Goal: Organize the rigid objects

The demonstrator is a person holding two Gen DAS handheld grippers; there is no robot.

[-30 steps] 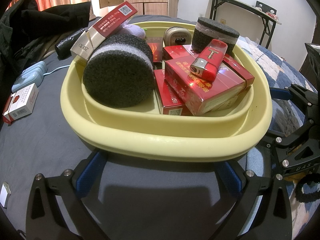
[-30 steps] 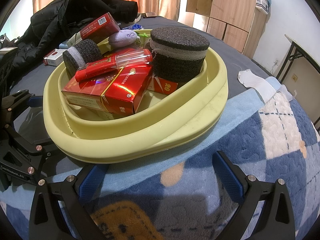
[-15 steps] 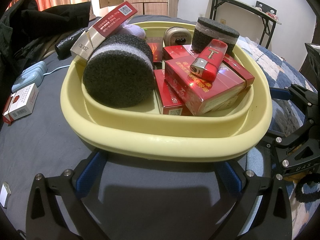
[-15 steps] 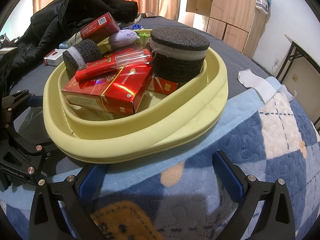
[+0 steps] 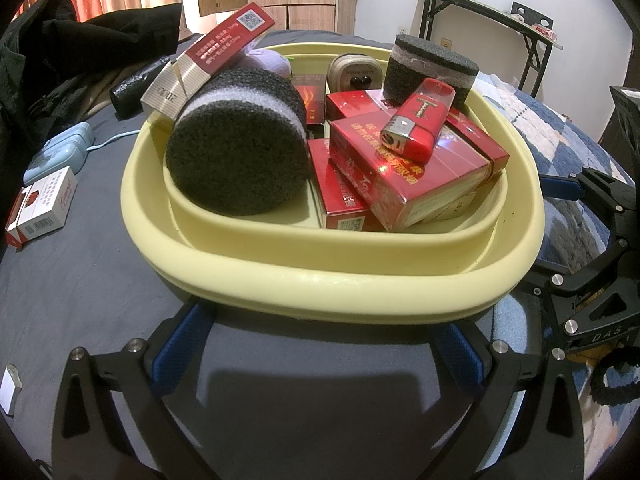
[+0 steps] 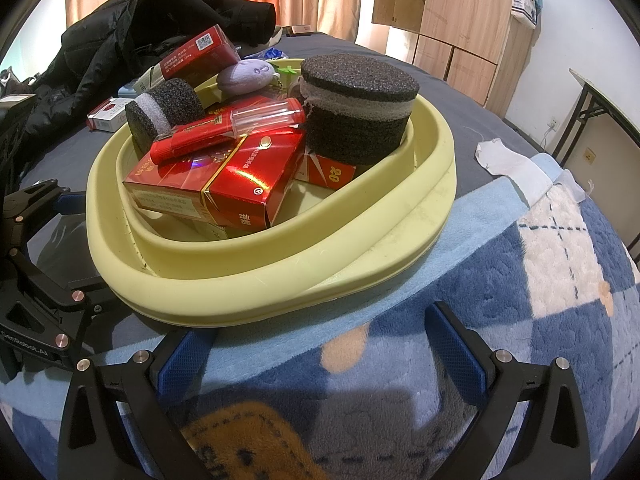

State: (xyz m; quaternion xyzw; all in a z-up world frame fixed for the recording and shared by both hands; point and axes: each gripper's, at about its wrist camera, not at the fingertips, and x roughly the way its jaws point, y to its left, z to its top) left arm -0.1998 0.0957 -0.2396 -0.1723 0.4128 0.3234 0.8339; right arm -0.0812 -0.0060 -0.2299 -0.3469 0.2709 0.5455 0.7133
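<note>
**Nearly everything sits in the yellow basin**

Plainly, both tongs stand wide and hold nothing. The left gripper point(image 5: 320, 344) spreads its blue pads at the near rim of the yellow basin point(image 5: 340, 284), which rests on a dark grey sheet; the right gripper point(image 6: 320, 344) spreads likewise over a blue patterned blanket point(image 6: 540, 320), the basin's rim just ahead of it.

Inside the basin lie red cigarette packs point(image 5: 404, 168), a red lighter point(image 5: 418, 120) on top of them, a dark foam cylinder point(image 5: 240, 144) on its side, and a second foam cylinder point(image 5: 432, 68) upright at the far rim. A longer red carton point(image 5: 216, 56) leans on the lying cylinder, jutting past the basin's edge.

The left wrist view alone shows a small beige case point(image 5: 354, 72) deep in the basin, a white cigarette pack point(image 5: 42, 208) lying on the sheet well apart from the basin, and a pale blue power strip point(image 5: 60, 152) near it. The right wrist view alone shows the lighter's clear end, a lilac plush toy point(image 6: 250, 74) (only a sliver of it shows from the left), a white sock point(image 6: 508, 162) on the bedding, and a black jacket point(image 6: 140, 32) heaped behind.
</note>
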